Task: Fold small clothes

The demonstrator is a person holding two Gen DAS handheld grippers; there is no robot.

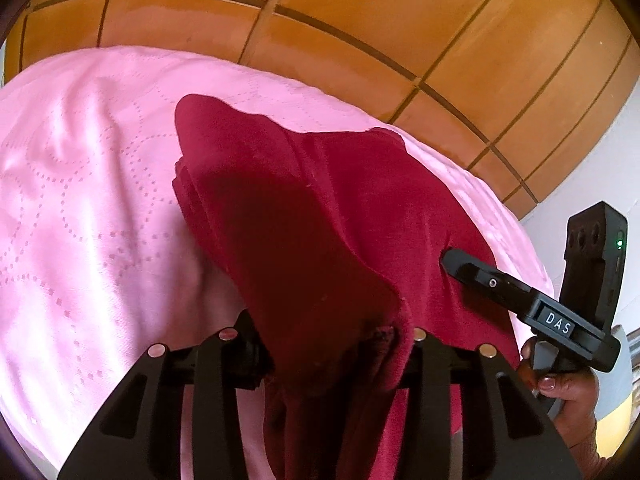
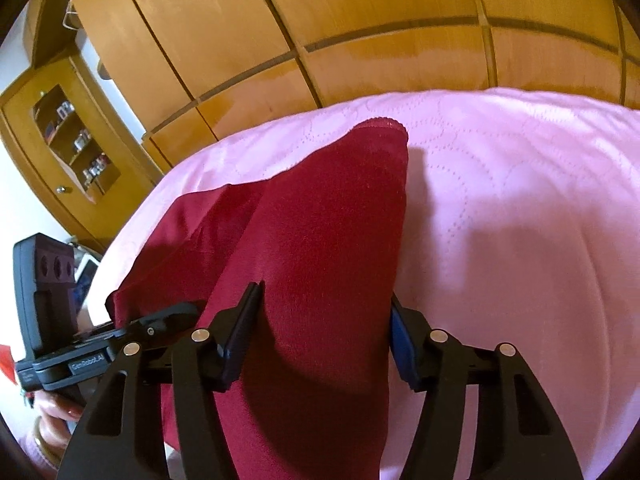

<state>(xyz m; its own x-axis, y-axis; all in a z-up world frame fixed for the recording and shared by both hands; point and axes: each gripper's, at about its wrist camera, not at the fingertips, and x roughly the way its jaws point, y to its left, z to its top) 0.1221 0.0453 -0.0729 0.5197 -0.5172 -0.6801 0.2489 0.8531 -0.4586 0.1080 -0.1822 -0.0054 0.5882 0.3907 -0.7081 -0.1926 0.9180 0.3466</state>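
A pink bedspread (image 2: 520,200) covers the bed. It has dotted curvy lines stitched into it and looks soft and a bit wrinkled. Bright light shines on it and makes dark shadows. Behind the bed stands a big wooden wardrobe (image 1: 360,12) with shiny orange-brown doors and dark lines between the panels. To one side is a wooden cabinet (image 2: 68,136) with open shelves full of small things. A white wall (image 1: 600,168) shows next to the wardrobe.
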